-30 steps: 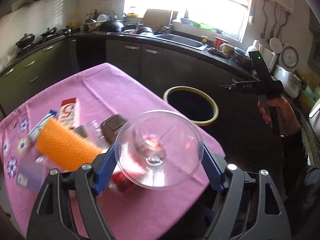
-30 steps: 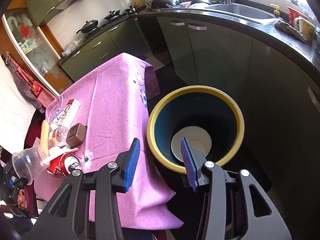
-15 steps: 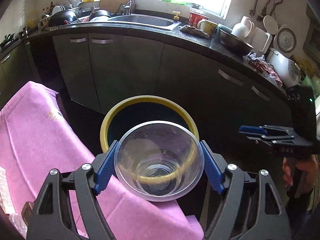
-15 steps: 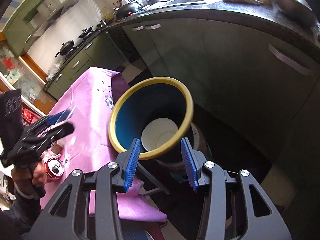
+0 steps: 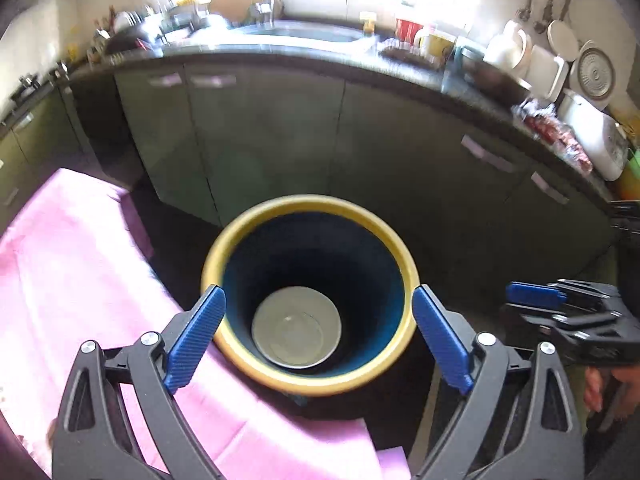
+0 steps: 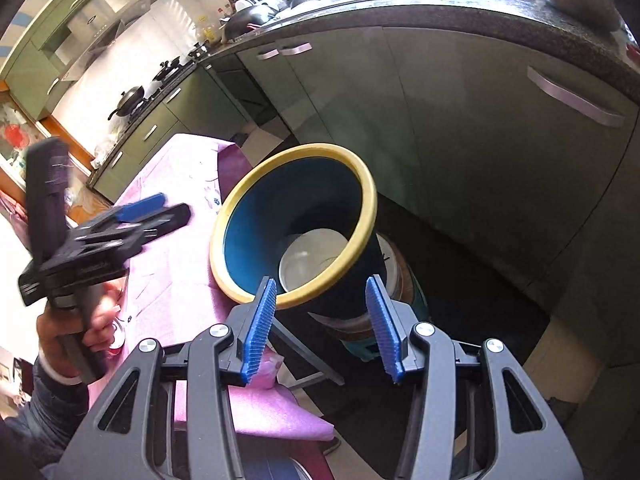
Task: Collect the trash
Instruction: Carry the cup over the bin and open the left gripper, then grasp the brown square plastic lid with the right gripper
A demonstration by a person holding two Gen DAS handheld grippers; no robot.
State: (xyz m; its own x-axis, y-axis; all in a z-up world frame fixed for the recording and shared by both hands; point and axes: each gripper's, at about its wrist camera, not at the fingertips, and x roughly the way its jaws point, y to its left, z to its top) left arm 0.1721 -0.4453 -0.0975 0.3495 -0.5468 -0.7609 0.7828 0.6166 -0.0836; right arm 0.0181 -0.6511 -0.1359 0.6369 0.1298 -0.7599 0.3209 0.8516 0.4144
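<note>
— Kitchen cabinets in dull green run under a dark counter, and a pink-covered tabletop sits in front of them. What stands beside it?

— A trash bin with a yellow rim and a dark blue inside, just off the tabletop's edge, on a stool or stand I can only partly see.

— And the left gripper?

— It points down over the bin's mouth. Its jaws have just been opening and now stand wide apart with nothing between them; the blue pads frame the bin's rim on either side.

— So where is the clear plastic cup?

— At the bottom of the bin, mouth up, seen as a pale round shape from the left wrist view. The right wrist view shows it there too, low inside against the far wall.

— The right gripper?

— Released as well: its jaws are partly apart and empty, aimed at the bin's near side from below the rim. From the left view it appears at the right edge, held in a hand.

— Anything else of the person?

— The left hand, closed round its gripper's handle above the tabletop, with a dark sleeve behind it. A little red and clear clutter peeks out just beneath that hand; I cannot tell what it is.
</note>
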